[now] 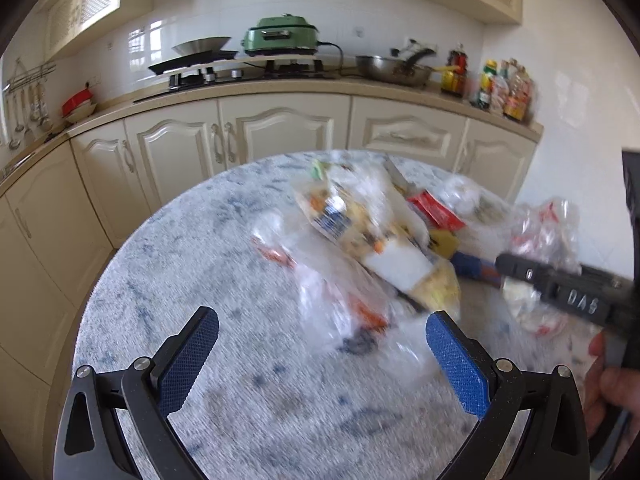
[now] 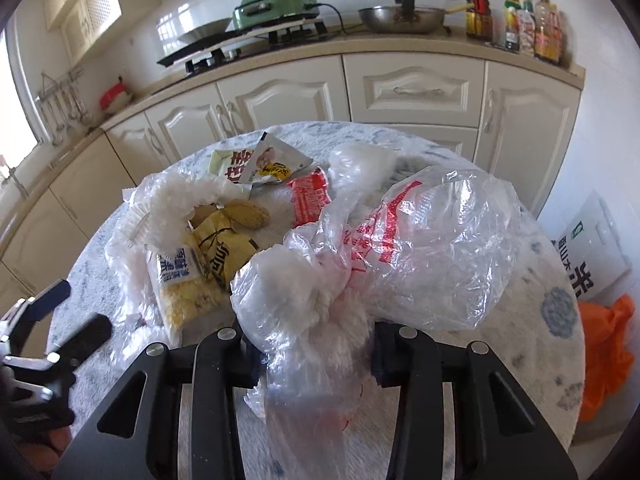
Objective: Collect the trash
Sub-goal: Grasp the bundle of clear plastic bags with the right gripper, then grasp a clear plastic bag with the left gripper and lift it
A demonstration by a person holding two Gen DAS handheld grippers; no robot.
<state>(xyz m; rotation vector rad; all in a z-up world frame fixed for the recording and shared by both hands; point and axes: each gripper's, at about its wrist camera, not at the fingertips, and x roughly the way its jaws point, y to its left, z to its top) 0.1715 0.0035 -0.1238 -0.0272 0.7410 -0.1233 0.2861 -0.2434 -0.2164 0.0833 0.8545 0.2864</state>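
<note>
- My right tongs (image 2: 316, 354) are closed on a clear plastic bag with red print (image 2: 404, 240); the crumpled neck of the bag sits between the two fingers and the pads press on it from both sides.
- The bag bulges up in front of the tongs and lies on the round surface with the blue-grey pattern (image 2: 560, 304).
- My left tongs (image 1: 322, 334) stand wide open, nothing between the blue pads (image 1: 456, 364). They hang above the near edge of the same surface (image 1: 168, 248).
- Just ahead of the left tongs lies the heap of trash (image 1: 360, 232). This view is blurred, so I can only say it seems to be clear film and snack wrappers.
- In the right wrist view the heap is sharper: a yellow snack packet (image 2: 218, 248), a white and blue packet (image 2: 180, 276) beside it, a red wrapper (image 2: 310, 196) behind, and a white sachet (image 2: 272, 160) at the far side.
- All these pieces lie on the surface, to the left of the held bag.
- On the floor to the right of the surface there is an orange bag (image 2: 604, 356) and a white sack with dark letters (image 2: 592, 256).
</note>
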